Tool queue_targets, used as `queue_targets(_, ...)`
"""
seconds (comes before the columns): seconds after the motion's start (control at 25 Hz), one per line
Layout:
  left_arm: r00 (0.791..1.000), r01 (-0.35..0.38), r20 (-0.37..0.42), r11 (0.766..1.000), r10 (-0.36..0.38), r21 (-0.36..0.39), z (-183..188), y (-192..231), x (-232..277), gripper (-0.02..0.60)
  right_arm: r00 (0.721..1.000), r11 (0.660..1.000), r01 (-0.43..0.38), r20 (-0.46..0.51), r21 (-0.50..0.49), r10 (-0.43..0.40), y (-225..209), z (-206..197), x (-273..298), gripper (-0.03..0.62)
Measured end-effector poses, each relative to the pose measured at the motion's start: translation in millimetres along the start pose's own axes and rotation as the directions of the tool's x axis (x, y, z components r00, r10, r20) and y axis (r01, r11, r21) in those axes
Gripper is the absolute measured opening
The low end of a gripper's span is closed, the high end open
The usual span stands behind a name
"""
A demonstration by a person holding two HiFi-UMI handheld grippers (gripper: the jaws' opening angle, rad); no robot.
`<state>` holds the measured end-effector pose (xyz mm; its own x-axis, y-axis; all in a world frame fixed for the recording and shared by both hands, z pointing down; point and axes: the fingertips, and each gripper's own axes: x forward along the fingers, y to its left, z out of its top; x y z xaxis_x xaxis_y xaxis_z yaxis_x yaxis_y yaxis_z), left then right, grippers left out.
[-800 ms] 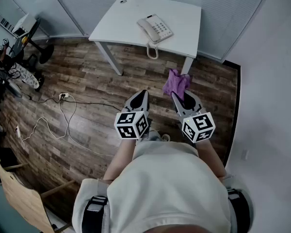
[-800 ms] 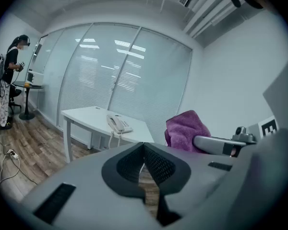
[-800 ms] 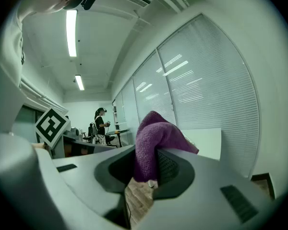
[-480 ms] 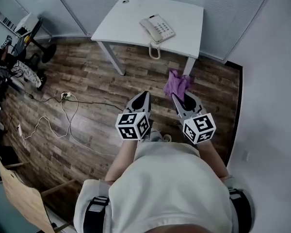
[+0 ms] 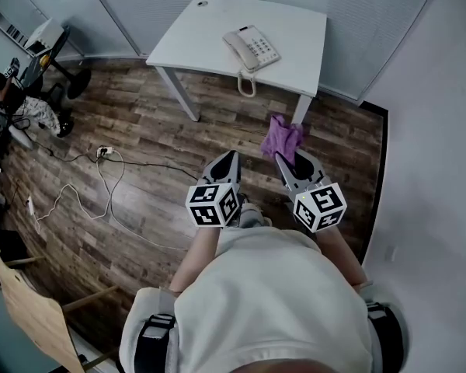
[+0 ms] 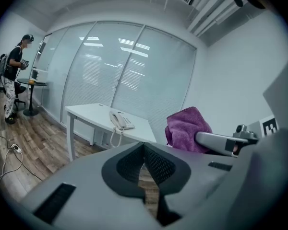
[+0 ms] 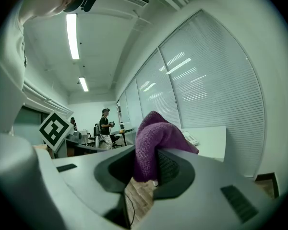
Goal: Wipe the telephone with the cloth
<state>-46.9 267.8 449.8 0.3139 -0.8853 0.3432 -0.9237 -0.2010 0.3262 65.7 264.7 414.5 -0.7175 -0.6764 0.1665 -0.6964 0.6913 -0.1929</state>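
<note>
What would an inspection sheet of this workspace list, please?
Surface: white rectangular table, some way ahead of both grippers.
Job's things: beige corded desk telephone on the table, coiled cord hanging over its near edge; purple terry cloth in right gripper.
Clutter: small round mark at table's far corner, unidentifiable.
Grippers: left gripper shut, empty; right gripper shut on cloth.
Cables: white cable looped on wood-plank floor, left.
Surroundings: ribbed glass partitions, wooden chair, another person far left.
</note>
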Motion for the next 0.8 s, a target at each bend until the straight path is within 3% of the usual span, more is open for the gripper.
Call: queue_targets(0.8,1.0,-0.014,-0.009,1.0,0.014,-0.025,17.8,25.1,51.3,0.02,1.0,1.0,-0.005,-0.025,0.017,0.006,-38.2,1.7,47.6,0.097)
